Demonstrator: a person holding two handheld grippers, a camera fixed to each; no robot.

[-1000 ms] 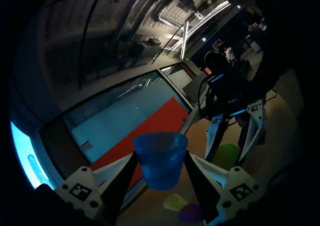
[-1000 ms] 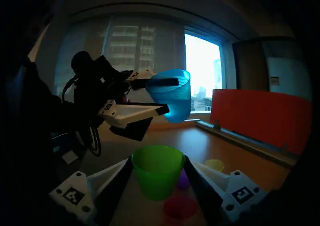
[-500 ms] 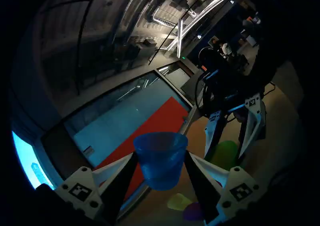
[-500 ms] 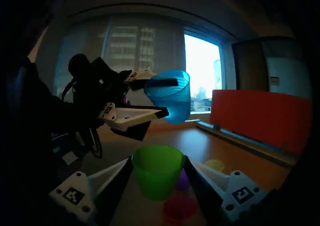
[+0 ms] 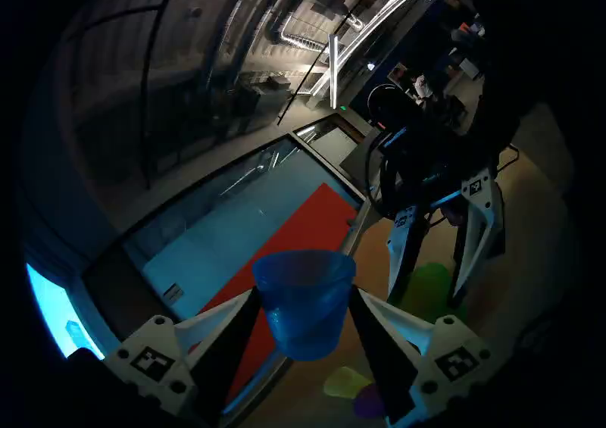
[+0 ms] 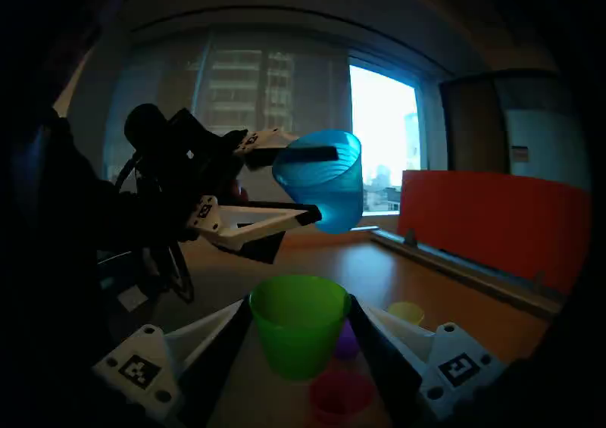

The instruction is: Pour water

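Both clenched: left tongs [image 5: 303,295] on blue cup [image 5: 304,318], right tongs [image 6: 300,307] on green cup [image 6: 297,337]. Tilt blue slowly, rim centred over green mouth.

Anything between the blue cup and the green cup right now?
Nothing: in the right gripper view, open air separates the blue cup from the green cup below it.

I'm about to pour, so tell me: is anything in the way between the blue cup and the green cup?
Nothing visible. In the right gripper view the blue cup, tilted in the left claw, hangs higher than the green cup held in the right claw, with open air between the two cups.
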